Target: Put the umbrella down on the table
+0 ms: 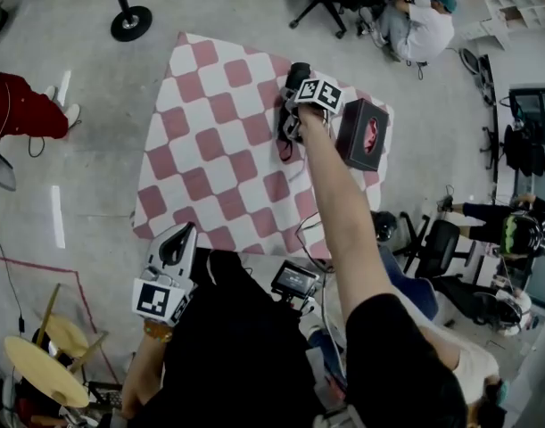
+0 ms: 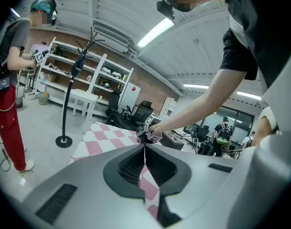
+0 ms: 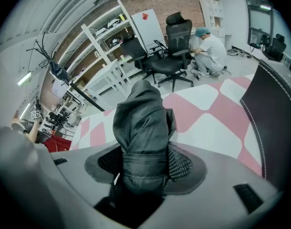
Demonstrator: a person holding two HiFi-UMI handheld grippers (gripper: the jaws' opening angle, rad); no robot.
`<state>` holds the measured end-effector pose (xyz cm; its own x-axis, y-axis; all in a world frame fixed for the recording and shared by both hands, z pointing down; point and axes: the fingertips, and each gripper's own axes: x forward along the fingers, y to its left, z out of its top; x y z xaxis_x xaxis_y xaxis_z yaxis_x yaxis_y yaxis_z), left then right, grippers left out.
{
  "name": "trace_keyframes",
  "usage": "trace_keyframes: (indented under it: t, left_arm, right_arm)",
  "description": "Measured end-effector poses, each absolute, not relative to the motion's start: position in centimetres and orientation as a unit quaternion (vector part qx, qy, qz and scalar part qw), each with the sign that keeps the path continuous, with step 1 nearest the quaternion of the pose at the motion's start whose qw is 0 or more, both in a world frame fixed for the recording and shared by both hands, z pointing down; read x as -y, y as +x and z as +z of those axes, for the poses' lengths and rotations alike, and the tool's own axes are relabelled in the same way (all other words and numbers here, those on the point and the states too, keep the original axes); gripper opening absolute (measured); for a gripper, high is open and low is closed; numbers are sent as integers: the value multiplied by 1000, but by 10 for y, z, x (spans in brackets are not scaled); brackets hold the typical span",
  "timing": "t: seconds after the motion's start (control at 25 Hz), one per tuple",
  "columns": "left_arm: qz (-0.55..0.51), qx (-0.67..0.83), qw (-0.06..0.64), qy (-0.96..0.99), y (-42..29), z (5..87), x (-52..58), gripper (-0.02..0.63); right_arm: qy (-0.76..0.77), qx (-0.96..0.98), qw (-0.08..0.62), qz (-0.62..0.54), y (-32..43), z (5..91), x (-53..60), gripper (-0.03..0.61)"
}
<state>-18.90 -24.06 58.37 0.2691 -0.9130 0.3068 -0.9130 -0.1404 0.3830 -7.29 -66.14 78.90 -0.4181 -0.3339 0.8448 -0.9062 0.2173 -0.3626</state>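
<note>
- Head view: the right gripper [image 1: 293, 125] is reaching out over the far right part of the table [image 1: 210, 150] (pink-and-white checked cloth on top), with the folded umbrella [image 1: 296, 77] in its grip; a dark box [image 1: 361, 134] stands just beside it; the left gripper [image 1: 181, 235] hangs at the table's near edge, well apart from the umbrella
- Left gripper view: the left gripper's jaws are pressed together with nothing in them; only a sliver of the checked cloth shows past them; the right gripper is far off across the table
- Right gripper view: jaws clamped on the dark grey umbrella, its bundled fabric and strap sitting right between the mesh pads [image 3: 181, 163]; it sticks out over the cloth, but I can't tell if it touches the table; the dark box is at the right edge; a black office chair [image 3: 176, 46] stands beyond the table
</note>
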Motion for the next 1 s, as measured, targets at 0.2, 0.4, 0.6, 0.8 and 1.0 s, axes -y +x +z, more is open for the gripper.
trace_keyframes:
  t: [0.2,0.4,0.6,0.8,1.0]
  left_arm:
    - [-3,598,259,759,-193,582,241,14]
    - [-12,599,259,758,-203,578,242,14]
    - [-9,595,257,762,-204,578,242,14]
    - [-14,593,262,761,-205,577,239,14]
    - [-13,589,249,769,-200,570,245,14]
  right_arm:
    - [432,713,345,431,-75,796,656,241]
    - [436,708,366,417,-75,796,656,241]
    - [441,709,377,401,-77,791,656,247]
    - [441,717,364,398,-74,784,655,255]
    - [440,727,355,389,-74,767,655,255]
